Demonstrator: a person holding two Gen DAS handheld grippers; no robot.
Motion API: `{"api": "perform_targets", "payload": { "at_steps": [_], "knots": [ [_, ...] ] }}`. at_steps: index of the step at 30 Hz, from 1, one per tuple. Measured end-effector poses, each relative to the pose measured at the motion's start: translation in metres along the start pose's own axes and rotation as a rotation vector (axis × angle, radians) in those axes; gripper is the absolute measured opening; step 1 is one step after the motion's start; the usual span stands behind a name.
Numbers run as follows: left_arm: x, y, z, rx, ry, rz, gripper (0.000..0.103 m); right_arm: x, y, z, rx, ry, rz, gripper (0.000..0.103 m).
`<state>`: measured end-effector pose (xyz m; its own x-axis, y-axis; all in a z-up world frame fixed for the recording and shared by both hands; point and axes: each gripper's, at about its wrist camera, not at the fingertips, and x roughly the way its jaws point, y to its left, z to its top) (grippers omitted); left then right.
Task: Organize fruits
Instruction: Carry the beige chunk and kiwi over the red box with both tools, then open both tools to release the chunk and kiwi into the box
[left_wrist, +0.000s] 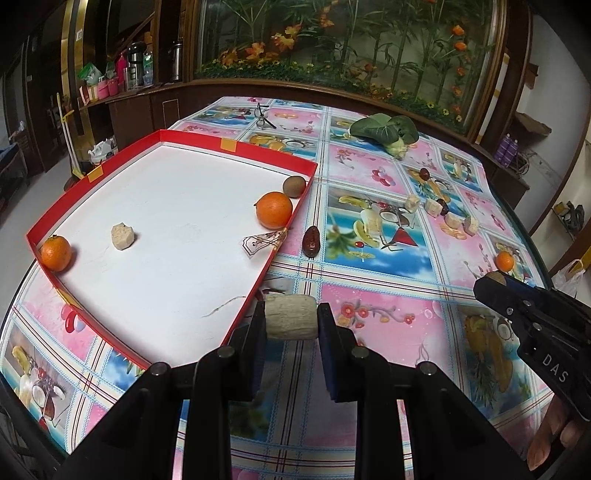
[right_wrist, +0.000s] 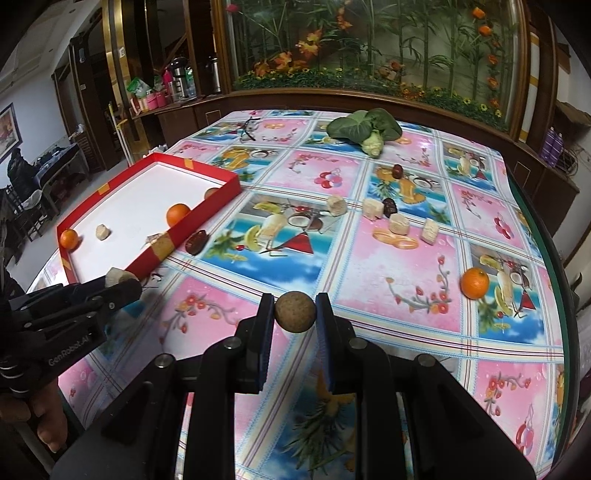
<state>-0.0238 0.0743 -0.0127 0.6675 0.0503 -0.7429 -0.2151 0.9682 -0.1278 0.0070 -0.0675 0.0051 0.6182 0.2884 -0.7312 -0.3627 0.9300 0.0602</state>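
The surface (left_wrist: 388, 295) wore a bright fruit-print cloth. A red box (left_wrist: 110, 166) with a white floor held two oranges (left_wrist: 274, 209), a kiwi (left_wrist: 294, 186) and a pale chunk (left_wrist: 123, 236). The left hand-held gripper (left_wrist: 291, 321) pinched a pale chunk lying sideways, beside the box. The right hand-held gripper (right_wrist: 294, 313) squeezed a round brown fruit (right_wrist: 294, 312) above the surface.

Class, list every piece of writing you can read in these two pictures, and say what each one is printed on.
"DAS": white letters on the black body of the right gripper, cut off by the picture edge.
"GenRobot.AI": white letters on the black body of the left gripper.
Unreadable: the dark marks on the clear wrapper in the red box, and the small sticker on the gold pillar.
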Motion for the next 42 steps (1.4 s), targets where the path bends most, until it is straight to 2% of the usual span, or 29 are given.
{"api": "perform_targets", "payload": {
  "at_steps": [11, 18, 26, 33, 42],
  "knots": [
    [-0.009, 0.021, 0.009, -0.046, -0.033, 0.028, 0.025, -0.003, 0.013, 0.006, -0.021, -0.017, 0.018, 0.024],
    [-0.008, 0.06, 0.028, -0.122, -0.058, 0.113, 0.025, 0.002, 0.032, 0.022, -0.041, -0.046, 0.083, 0.024],
    [0.001, 0.102, 0.071, -0.167, -0.105, 0.226, 0.025, 0.035, 0.08, 0.065, -0.096, -0.059, 0.188, 0.024],
    [0.034, 0.134, 0.093, -0.198, -0.062, 0.31, 0.025, 0.076, 0.12, 0.09, -0.131, -0.035, 0.242, 0.024],
    [0.048, 0.16, 0.09, -0.276, -0.014, 0.358, 0.025, 0.109, 0.143, 0.096, -0.173, 0.016, 0.272, 0.024]
  ]
}}
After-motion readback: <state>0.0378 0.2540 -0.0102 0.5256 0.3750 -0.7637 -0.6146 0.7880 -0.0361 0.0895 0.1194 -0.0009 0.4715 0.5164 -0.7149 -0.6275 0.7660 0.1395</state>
